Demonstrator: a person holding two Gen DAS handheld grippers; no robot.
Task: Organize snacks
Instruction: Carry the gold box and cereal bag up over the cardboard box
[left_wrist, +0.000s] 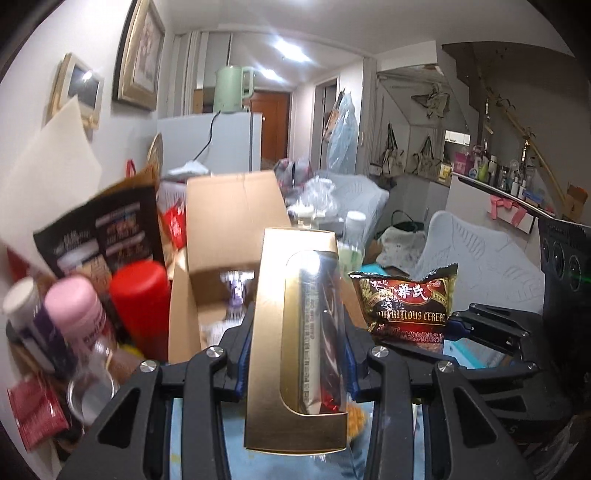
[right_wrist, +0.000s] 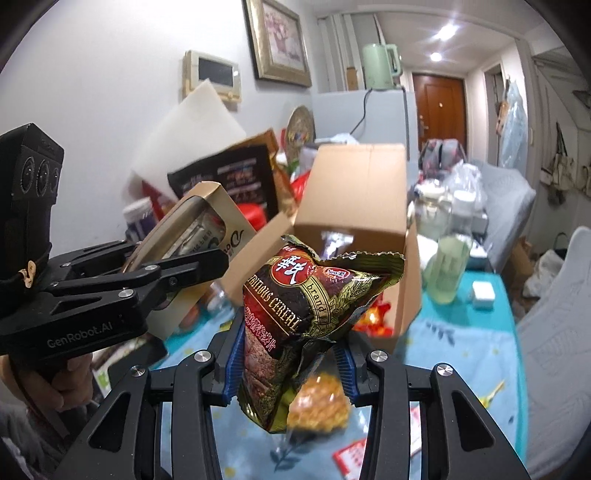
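My left gripper (left_wrist: 295, 354) is shut on a tall gold box with a clear window (left_wrist: 295, 332), held upright in front of an open cardboard box (left_wrist: 229, 221). My right gripper (right_wrist: 291, 365) is shut on a dark "Nutritious Cereal" bag (right_wrist: 306, 302), held above the table. The bag also shows in the left wrist view (left_wrist: 406, 299) to the right of the gold box. The right wrist view shows the left gripper (right_wrist: 207, 258) with the gold box (right_wrist: 207, 225) at the left, and the cardboard box (right_wrist: 358, 192) behind the bag.
Bottles with pink (left_wrist: 74, 299) and red (left_wrist: 138, 284) caps and a dark snack bag (left_wrist: 99, 229) crowd the left. A pale green bottle (right_wrist: 447, 269), a white charger (right_wrist: 483, 293) and a yellow snack packet (right_wrist: 319, 406) lie on the blue tablecloth (right_wrist: 461, 354). A white chair (right_wrist: 557, 332) stands right.
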